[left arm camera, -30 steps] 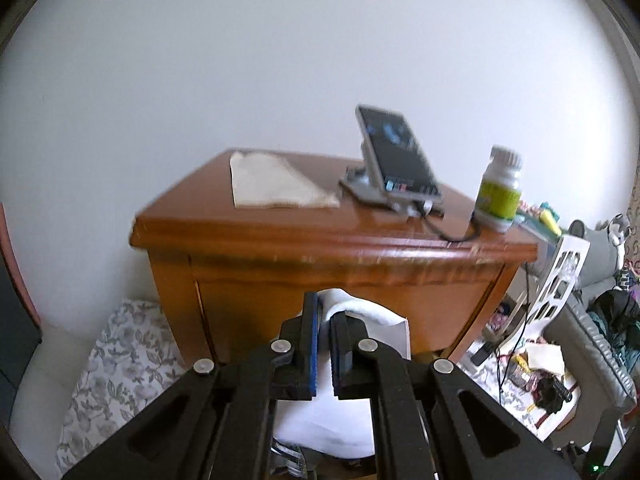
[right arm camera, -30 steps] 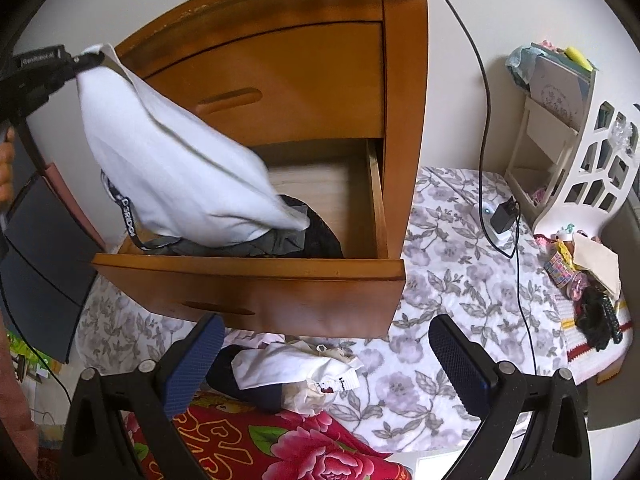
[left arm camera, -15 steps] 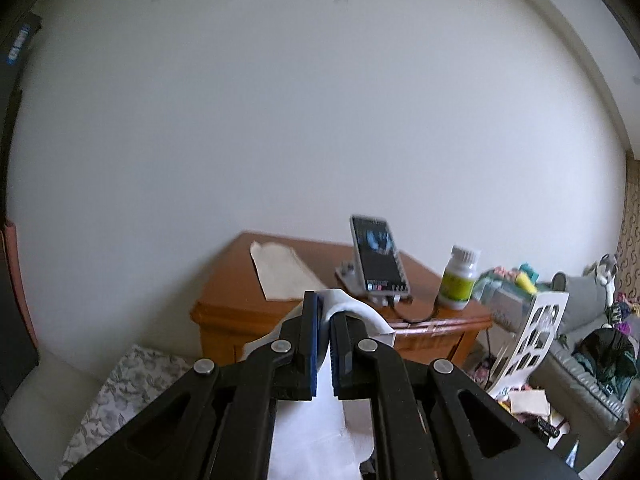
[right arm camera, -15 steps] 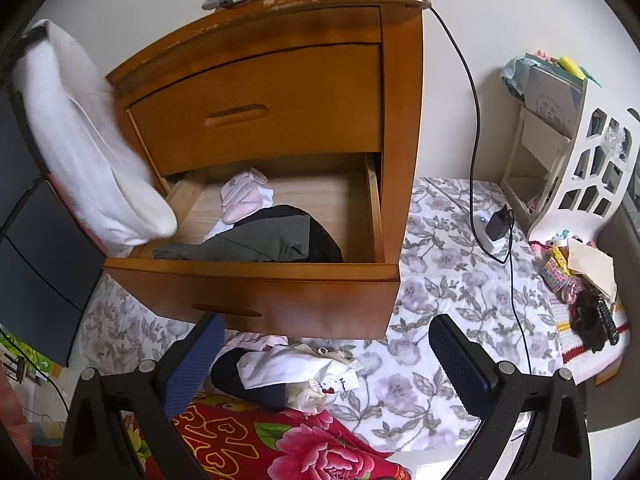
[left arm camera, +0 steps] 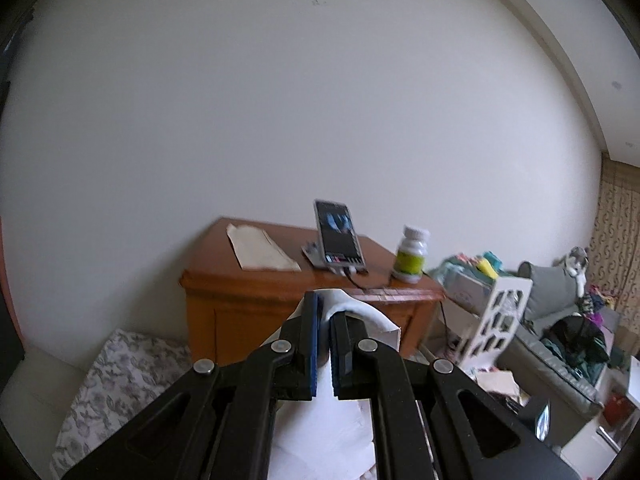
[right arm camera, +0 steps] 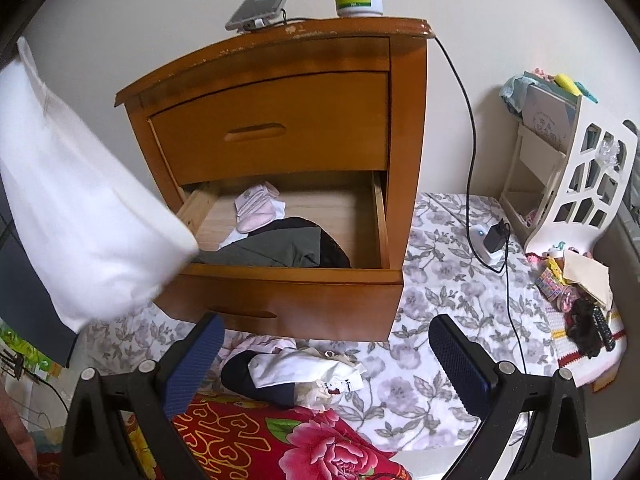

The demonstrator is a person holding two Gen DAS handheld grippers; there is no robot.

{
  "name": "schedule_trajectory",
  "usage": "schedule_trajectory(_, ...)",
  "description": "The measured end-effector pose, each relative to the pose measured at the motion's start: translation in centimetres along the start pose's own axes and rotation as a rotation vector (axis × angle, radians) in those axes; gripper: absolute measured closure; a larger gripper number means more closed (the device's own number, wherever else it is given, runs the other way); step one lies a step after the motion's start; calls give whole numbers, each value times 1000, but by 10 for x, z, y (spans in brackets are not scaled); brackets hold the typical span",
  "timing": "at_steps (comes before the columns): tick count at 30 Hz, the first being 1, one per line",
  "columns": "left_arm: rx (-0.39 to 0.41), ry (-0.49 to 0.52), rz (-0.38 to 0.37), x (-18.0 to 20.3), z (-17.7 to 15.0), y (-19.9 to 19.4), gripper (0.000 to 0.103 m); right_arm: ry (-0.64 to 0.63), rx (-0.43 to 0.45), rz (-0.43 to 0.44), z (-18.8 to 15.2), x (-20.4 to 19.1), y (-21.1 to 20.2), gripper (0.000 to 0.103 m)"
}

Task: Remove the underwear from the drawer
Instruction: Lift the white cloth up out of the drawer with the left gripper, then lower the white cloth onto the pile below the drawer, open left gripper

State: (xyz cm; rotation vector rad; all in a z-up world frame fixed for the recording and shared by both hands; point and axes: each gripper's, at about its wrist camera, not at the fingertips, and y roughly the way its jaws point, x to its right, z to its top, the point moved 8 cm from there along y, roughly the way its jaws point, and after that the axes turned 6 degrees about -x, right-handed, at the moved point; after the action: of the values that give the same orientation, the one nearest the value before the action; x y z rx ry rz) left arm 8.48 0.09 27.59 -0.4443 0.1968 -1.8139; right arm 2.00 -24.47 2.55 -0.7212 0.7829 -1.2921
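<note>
The left gripper [left arm camera: 325, 344] has its jaws clamped on the white underwear [right arm camera: 80, 216], which hangs long axis downward, left of the open drawer [right arm camera: 288, 288] and clear of it. The right gripper [right arm camera: 324, 360], jaws wide apart and empty, is nearer the drawer. Only the right view shows what is left inside; the left view shows the pinch

The right claw [right arm camera: 324, 356] hangs wide open before the nightstand's [right arm camera: 404, 128] pulled-out lower drawer [right arm camera: 296, 300]. White underwear [right arm camera: 80, 208] dangles at the left, clear of the drawer. Pink socks [right arm camera: 258, 208] and dark clothes [right arm camera: 280, 246] lie inside.
</note>
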Motion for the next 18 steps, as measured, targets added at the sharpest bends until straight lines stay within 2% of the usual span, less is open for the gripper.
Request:
schedule_trajectory(9, -161, 21, -84, 32, -55, 22, 98, 12, 26, -9, -1, 4, -13, 0)
schedule_trajectory(18, -342, 2, -98, 44, -112, 68, 98, 24, 23, -15, -2, 11, -13, 0)
